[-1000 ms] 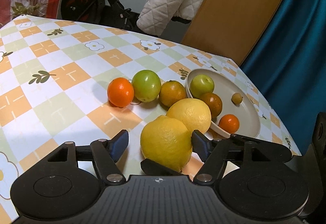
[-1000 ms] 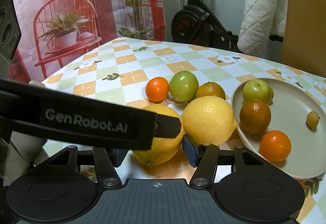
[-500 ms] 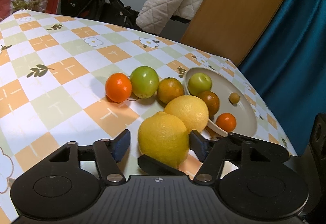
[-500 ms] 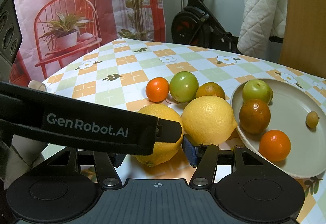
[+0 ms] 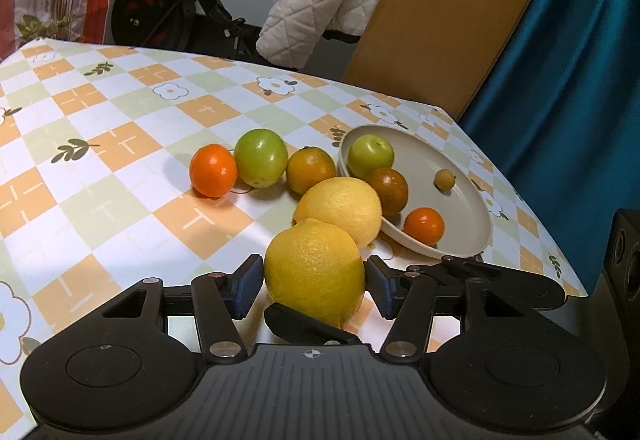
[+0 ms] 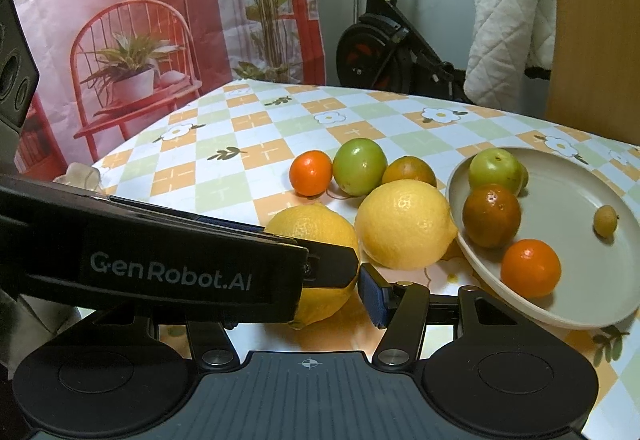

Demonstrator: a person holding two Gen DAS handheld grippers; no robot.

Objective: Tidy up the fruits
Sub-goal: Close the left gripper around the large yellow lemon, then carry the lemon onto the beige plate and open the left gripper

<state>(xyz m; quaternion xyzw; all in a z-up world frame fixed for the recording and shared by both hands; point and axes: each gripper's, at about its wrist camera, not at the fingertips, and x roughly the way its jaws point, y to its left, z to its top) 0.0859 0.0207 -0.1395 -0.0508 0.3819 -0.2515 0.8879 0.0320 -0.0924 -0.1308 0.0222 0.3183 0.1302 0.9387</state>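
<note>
Two lemons lie on the chequered tablecloth by a grey plate point(image 5: 464, 208). In the left wrist view the near lemon point(image 5: 316, 272) sits between the blue pads of my left gripper point(image 5: 314, 274). Its jaws are closing, and both pads touch the lemon's sides. The far lemon point(image 5: 340, 210) rests against the plate's rim. My right gripper point(image 6: 308, 296) stands just behind the same near lemon point(image 6: 316, 236). Its right pad point(image 6: 372, 296) is a sliver clear of the peel; its left finger is hidden behind the left gripper's body point(image 6: 160, 268).
A bright mandarin point(image 5: 213, 170), a green fruit point(image 5: 260, 157) and a dull orange point(image 5: 310, 169) stand in a row behind the lemons. Several small fruits lie in the plate. The table's edge runs close to the plate's right. An exercise bike point(image 6: 384, 52) stands behind.
The left gripper's pads have drawn in from wide apart to the sides of the near lemon. The right gripper and the other fruits have not moved.
</note>
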